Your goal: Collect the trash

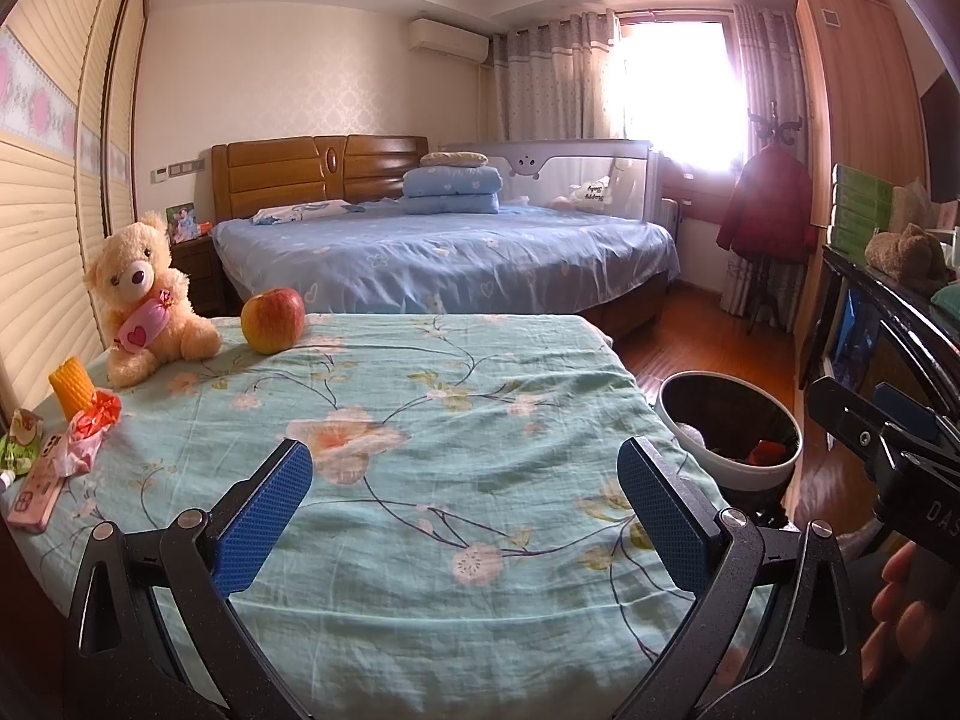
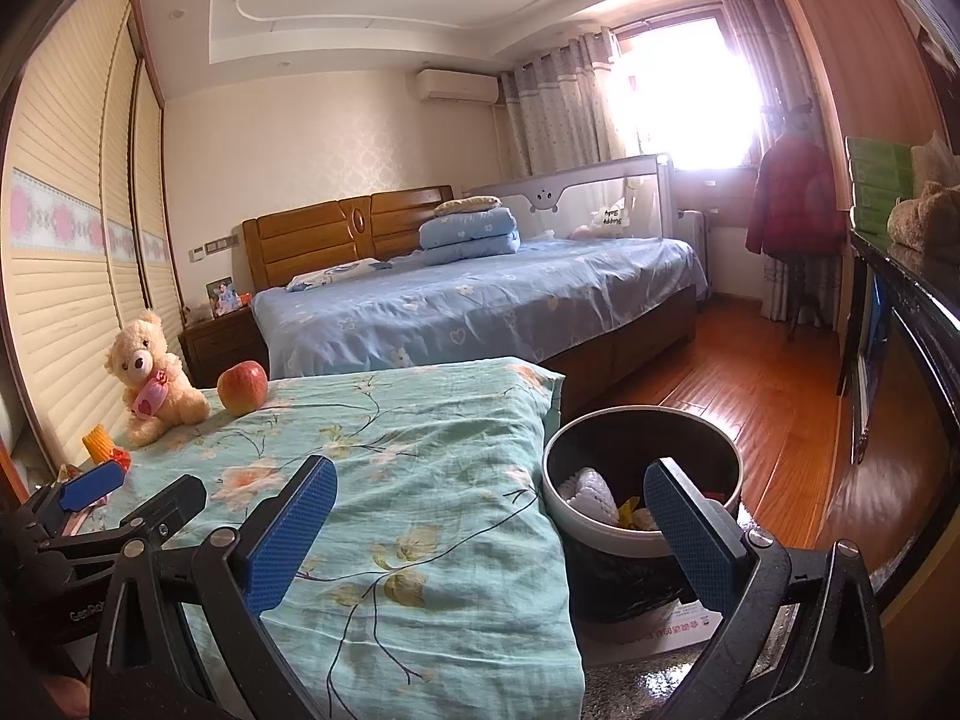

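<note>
- Left wrist view: left gripper (image 1: 465,516) has its jaws wide apart, nothing between them, hovering over the floral bedsheet (image 1: 456,396).
- Trash left to collect sits at about 9 o'clock from it, near the sheet's left edge: a crumpled red-and-pink wrapper (image 1: 90,429), touching a yellow corrugated piece (image 1: 71,387); a green snack packet (image 1: 21,447) just beyond at the frame edge.
- Beside those lies a pink phone (image 1: 39,489), and at 11 o'clock a teddy bear (image 1: 147,306) and an apple (image 1: 273,319). Likely not trash, so leave them.
- Wrapper looks light, soft, crinkly; my guess is it crushes flat. Pinch the bunched middle, not a loose edge, or it slips out.
- Trash bin (image 1: 729,429) at 2 o'clock, off the sheet's right edge, bits already inside.
- Right wrist view: right gripper (image 2: 489,525) likewise spread open and empty, straddling the sheet edge and the bin rim.
- Bin is at 1 o'clock; white foam netting (image 2: 591,489) and yellowish scraps lie inside.
- The wrapper is mostly hidden behind the left gripper at 9 o'clock; a sliver of red shows.
</note>
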`<state>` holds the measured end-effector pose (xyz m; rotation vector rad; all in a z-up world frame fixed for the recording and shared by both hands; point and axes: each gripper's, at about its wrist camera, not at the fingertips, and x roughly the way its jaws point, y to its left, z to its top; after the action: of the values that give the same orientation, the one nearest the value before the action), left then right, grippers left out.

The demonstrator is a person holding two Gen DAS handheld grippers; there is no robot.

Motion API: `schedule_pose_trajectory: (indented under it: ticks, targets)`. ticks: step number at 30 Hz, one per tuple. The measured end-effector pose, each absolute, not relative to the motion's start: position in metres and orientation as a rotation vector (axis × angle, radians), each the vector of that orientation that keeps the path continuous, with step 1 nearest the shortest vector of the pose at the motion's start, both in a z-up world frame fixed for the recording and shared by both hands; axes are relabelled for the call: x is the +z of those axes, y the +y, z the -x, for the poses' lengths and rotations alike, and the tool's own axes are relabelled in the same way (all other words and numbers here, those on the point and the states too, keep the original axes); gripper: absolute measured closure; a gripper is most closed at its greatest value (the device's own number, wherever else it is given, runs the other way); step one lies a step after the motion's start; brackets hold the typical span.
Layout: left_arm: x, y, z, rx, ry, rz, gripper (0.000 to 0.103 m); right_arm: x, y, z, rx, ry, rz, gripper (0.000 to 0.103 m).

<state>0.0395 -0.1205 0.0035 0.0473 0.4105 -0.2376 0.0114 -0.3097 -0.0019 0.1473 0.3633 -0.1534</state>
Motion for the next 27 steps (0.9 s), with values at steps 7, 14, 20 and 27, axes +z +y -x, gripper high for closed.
schedule_pose_trajectory:
  ticks: [7,14,20,27]
  targets:
    - [0.0035,-0.1203,-0.0395,-0.238,0.410,-0.047,0.000,-0.0009,-0.3080,-0.0112,-0.151,0.364,-0.148,0.000]
    - [0.0034,-0.1203,-0.0394,-0.238,0.411,-0.047,0.000,-0.0006,-0.3071,-0.0108,-0.149,0.364,-0.148,0.000]
    - [0.0027,-0.1213,-0.0403,-0.242,0.414,-0.051,0.000,-0.0004,-0.3066,-0.0108,-0.148,0.364,-0.147,0.000]
    - [0.0016,-0.1228,-0.0408,-0.244,0.416,-0.050,0.000,-0.0005,-0.3068,-0.0106,-0.148,0.365,-0.150,0.000]
